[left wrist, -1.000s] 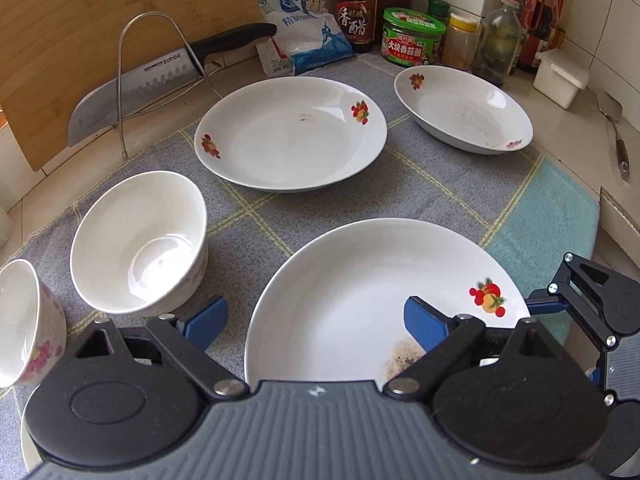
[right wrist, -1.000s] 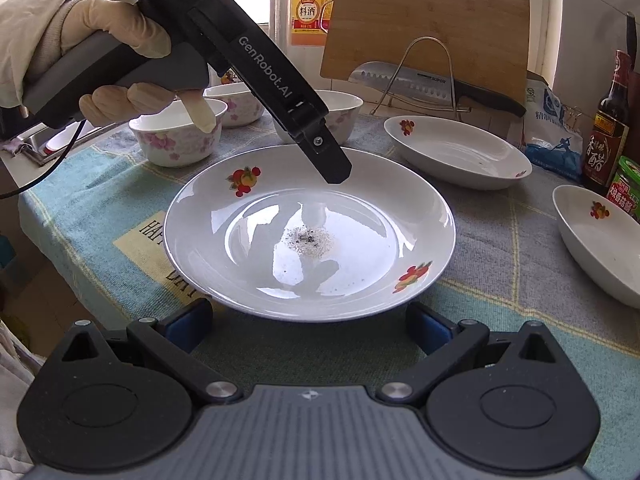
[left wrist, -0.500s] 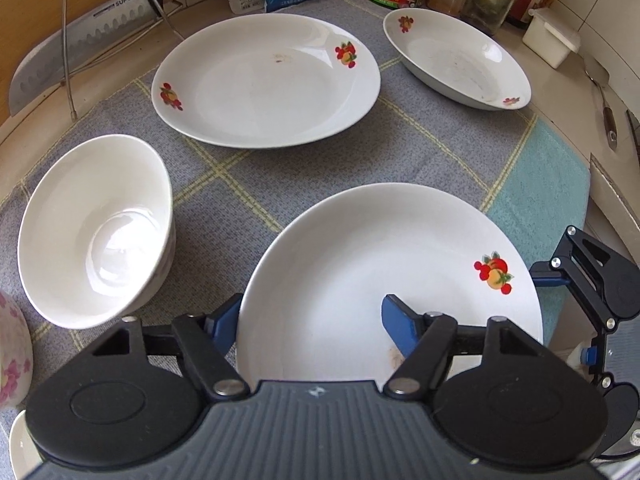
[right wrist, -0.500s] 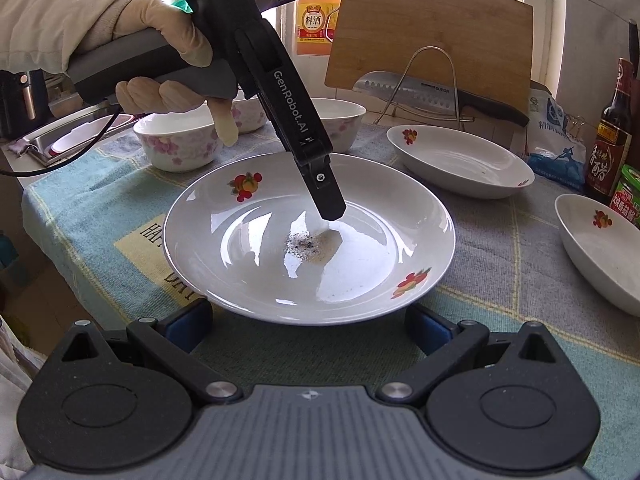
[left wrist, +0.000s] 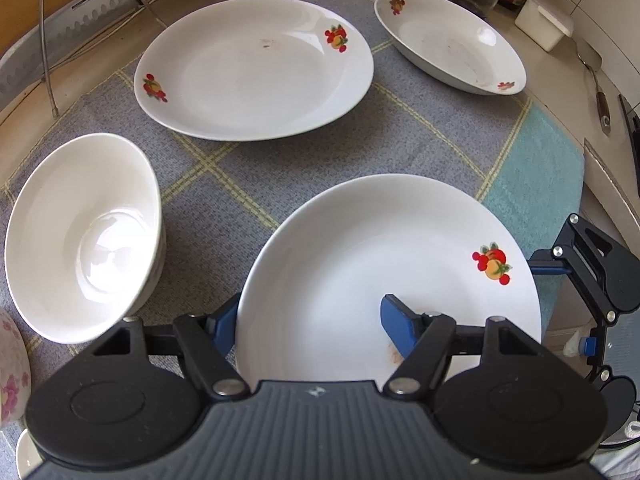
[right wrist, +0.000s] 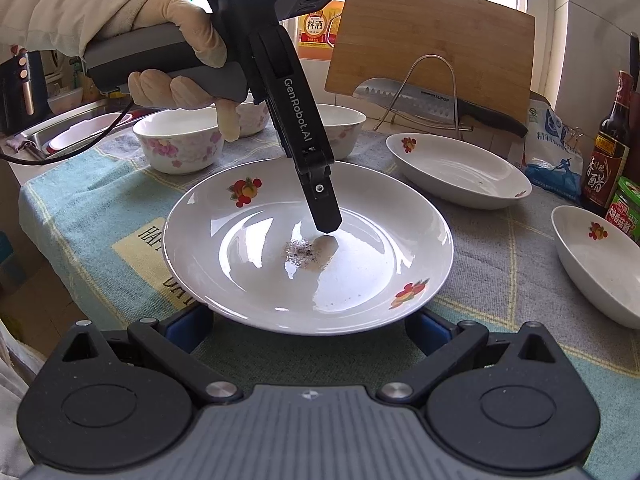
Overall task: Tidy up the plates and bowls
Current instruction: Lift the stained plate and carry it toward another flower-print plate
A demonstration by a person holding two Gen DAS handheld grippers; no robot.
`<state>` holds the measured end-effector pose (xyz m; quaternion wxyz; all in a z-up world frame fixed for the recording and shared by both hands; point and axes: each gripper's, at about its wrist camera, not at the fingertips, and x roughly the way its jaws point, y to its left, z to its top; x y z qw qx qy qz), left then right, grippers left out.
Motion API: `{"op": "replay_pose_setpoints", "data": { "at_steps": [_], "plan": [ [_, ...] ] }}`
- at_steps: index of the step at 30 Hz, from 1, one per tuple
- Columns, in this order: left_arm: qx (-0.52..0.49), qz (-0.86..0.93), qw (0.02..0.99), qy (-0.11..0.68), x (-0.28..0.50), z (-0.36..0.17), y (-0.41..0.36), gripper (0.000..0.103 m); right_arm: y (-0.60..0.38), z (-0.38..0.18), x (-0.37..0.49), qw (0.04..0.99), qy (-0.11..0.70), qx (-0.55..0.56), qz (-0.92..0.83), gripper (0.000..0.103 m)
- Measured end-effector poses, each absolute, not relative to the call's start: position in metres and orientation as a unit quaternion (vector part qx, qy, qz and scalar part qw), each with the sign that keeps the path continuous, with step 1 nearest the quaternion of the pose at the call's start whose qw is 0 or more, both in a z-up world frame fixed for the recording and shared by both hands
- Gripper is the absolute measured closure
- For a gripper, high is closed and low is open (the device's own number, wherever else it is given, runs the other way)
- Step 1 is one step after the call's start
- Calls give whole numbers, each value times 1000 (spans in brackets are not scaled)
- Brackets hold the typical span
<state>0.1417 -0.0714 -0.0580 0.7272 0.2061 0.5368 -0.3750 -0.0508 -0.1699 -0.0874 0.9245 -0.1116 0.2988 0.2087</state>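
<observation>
— Three fruit-sprig plates on the checked cloth (left wrist: 224,168), left view first: front plate (left wrist: 380,248) nearest, second plate (left wrist: 256,68) beyond, third plate (left wrist: 452,40) far right. White bowl (left wrist: 80,232) alongside at left.
— And the left gripper (left wrist: 310,316)?
— Just been closing, jaws astride the front plate's rim: one blue pad outside the edge, the other down inside the well. Clenched on that plate, by the look of it.
— Step in hand, then?
— Probably taking hold of the first plate for stacking. Not lifted yet; resting on the cloth.
— Right view?
— Same plate dead ahead. Gloved hand (right wrist: 176,40) steering the left tool, one finger tipped onto the well beside a patch of dark specks (right wrist: 300,250). Right gripper (right wrist: 306,328) spread wide, pads either side of the near rim, touching nothing.
— Next?
— Likely a level lift, then across and down onto the second plate, centred. Calls for a firm pinch: glazed rim, probably slippery, weight hanging off one edge.
</observation>
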Motion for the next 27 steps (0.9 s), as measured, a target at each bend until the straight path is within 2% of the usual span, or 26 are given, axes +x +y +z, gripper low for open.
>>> {"op": "replay_pose_setpoints", "data": {
  "at_steps": [27],
  "plan": [
    [206, -388, 719, 539, 143, -52, -78, 32, -174, -80, -47, 915, 324, -108, 214, 0]
  ]
}}
